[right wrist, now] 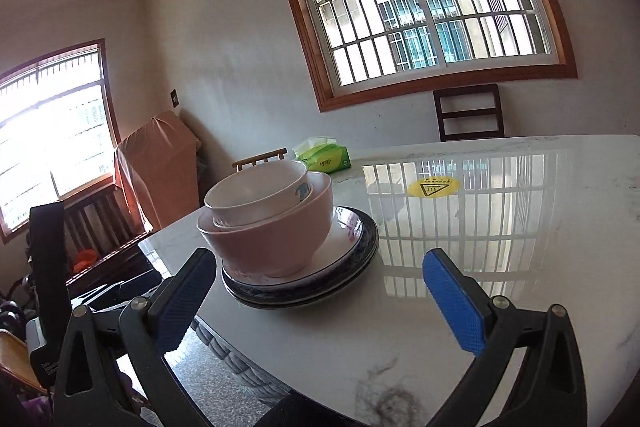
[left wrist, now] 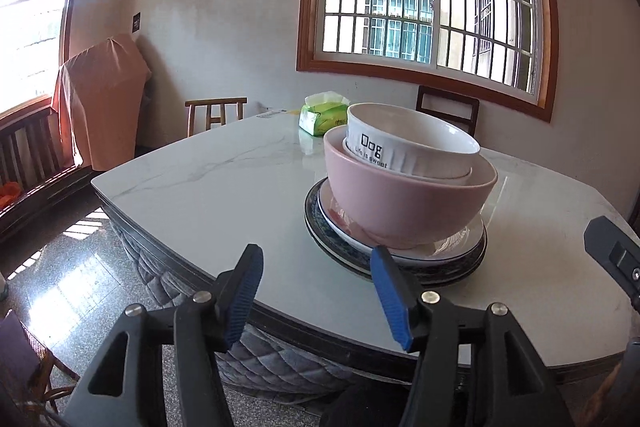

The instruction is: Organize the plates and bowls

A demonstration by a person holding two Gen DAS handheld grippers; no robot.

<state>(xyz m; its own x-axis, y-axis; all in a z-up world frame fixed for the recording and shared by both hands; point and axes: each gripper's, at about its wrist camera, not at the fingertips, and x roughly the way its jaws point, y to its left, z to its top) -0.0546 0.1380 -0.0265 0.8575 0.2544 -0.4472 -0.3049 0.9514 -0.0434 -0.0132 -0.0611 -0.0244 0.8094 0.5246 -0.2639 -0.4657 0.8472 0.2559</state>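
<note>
A white bowl with black lettering sits tilted inside a pink bowl, which stands on a stack of plates on the marble table. My left gripper is open just in front of the plates, nothing between its blue pads. In the right wrist view the same white bowl, pink bowl and plates stand ahead to the left. My right gripper is wide open near the stack, holding nothing. Part of the right gripper's body shows at the left view's right edge.
A green tissue pack lies at the table's far side, and a yellow warning sticker is on the top. Wooden chairs stand around the table. A covered object stands by the left window.
</note>
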